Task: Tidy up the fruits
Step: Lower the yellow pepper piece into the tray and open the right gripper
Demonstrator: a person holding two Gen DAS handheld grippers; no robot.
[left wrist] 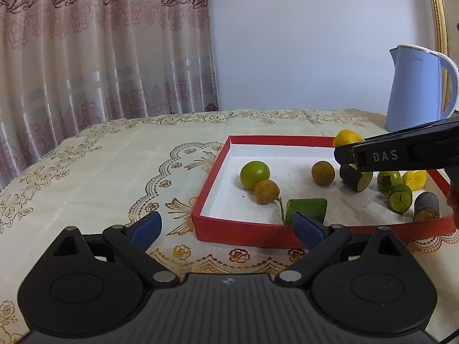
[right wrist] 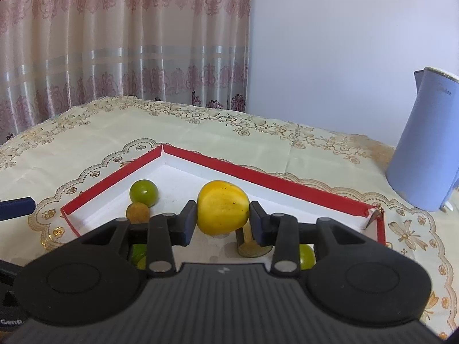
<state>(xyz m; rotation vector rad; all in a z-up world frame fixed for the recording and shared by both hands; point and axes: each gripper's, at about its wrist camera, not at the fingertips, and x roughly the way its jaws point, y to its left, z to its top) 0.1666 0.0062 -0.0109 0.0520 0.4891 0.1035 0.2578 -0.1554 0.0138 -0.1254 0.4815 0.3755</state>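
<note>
Overhead, right tool gripped a plump yellow fruit above the shallow red-walled white-floored box; left tool hung wide open, empty, over the table.

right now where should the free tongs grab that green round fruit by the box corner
Grip the green round fruit across its widest middle, coming from above. It sits low behind the red box wall, and a brown fruit touches its near side, so pinch left to right.

This looks like a room in a home. A table wears an embroidered tablecloth; behind the table hangs a patterned curtain, and on its far right corner stands a blue electric kettle.
</note>
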